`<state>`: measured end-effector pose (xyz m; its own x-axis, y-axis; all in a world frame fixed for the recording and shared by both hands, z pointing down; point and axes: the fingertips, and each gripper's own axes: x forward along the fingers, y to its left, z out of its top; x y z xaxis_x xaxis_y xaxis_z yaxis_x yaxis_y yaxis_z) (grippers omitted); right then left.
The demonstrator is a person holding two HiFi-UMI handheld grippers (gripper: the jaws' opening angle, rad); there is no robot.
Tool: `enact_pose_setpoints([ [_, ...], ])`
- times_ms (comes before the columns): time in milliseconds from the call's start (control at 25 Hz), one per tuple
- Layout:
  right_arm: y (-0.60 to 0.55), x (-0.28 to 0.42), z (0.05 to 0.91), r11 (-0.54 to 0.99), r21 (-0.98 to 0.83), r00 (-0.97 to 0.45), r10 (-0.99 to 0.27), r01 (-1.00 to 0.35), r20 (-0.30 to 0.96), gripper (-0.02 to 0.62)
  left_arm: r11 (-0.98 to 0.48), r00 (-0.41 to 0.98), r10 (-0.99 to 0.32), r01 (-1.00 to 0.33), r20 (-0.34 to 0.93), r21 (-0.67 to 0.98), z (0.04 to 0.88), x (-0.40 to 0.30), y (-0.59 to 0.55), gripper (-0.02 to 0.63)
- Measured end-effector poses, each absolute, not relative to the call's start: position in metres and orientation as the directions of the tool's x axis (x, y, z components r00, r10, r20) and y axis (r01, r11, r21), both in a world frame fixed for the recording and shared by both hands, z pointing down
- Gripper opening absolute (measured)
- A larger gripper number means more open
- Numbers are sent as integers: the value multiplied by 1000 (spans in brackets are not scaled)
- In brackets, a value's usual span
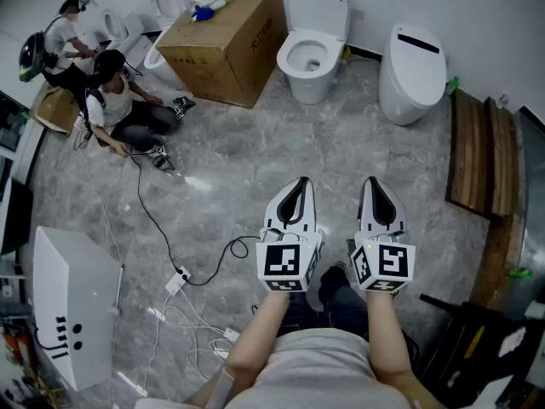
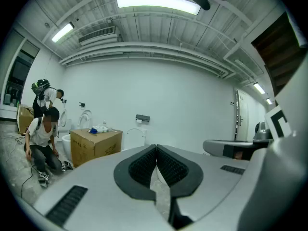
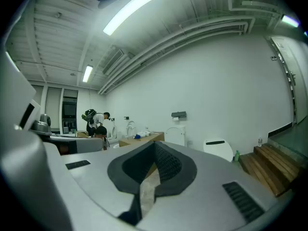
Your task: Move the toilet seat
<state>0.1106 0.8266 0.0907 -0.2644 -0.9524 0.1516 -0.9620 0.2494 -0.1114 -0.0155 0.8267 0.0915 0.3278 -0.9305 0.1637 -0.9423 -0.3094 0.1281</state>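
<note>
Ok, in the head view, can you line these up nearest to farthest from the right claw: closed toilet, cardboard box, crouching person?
1. Closed toilet, ahead, slightly right.
2. Cardboard box, ahead to the left.
3. Crouching person, far left.

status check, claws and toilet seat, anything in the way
Left claw and right claw both shut, empty. Toilet ahead by the wall, lid up, untouched. Cardboard box beside it, off the direct line.

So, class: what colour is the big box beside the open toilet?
The cardboard box is brown; clearest in the head view.
</note>
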Motion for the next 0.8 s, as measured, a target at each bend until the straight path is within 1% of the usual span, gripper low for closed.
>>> enact_pose_setpoints([
  [520, 828, 110, 100, 234, -130, -254, -951, -964, 174, 17, -316, 337, -926, -938, 169, 139, 93, -15, 826, 17],
  [800, 826, 129, 102, 233, -148, -257, -950, -961, 178, 17, -327, 351, -917, -934, 190, 146, 101, 2, 821, 17],
])
